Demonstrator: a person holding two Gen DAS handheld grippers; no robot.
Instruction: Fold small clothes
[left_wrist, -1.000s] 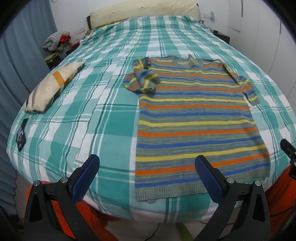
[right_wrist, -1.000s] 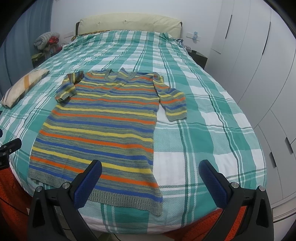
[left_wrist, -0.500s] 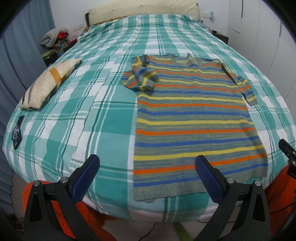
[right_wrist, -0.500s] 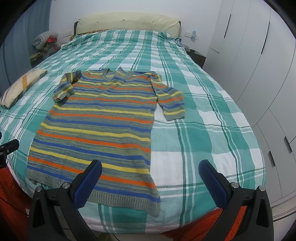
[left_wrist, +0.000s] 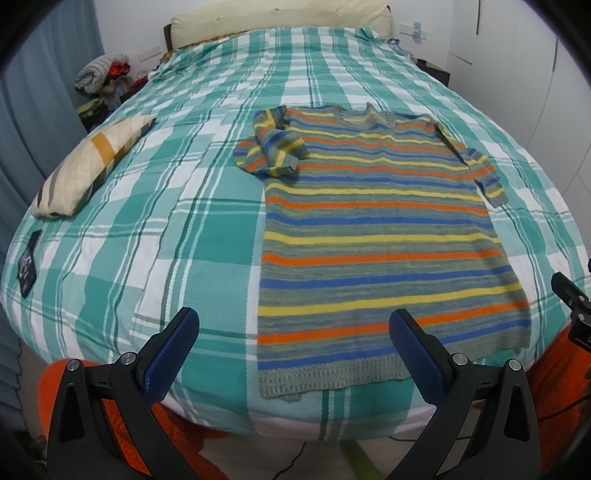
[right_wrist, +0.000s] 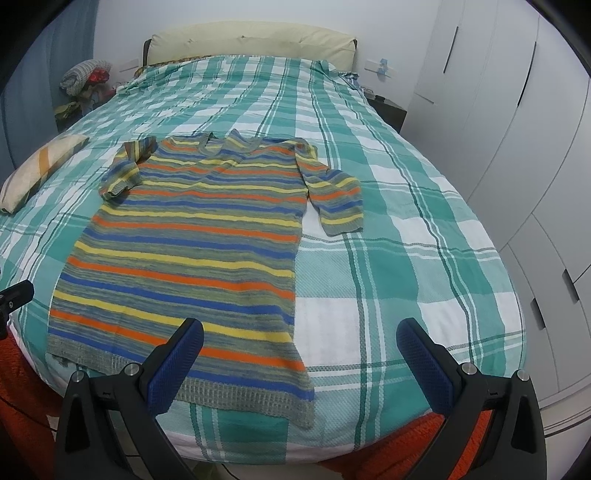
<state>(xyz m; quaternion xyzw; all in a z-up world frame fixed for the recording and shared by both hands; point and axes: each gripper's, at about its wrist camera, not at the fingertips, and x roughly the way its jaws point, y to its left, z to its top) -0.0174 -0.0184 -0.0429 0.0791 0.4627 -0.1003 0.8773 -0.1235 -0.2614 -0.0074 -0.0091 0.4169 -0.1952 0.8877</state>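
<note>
While flat, striped sweater (left_wrist: 373, 236) runs lengthwise, collar toward headboard (left_wrist: 280, 14).

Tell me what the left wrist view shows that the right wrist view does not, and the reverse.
Only the left wrist view: a small dark patterned object at the bed's left edge. Only the right wrist view: tall white wardrobe doors with slot handles. Both: the striped knit sweater flat on the teal plaid bedspread, the striped beige pillow, and open tongs.
</note>
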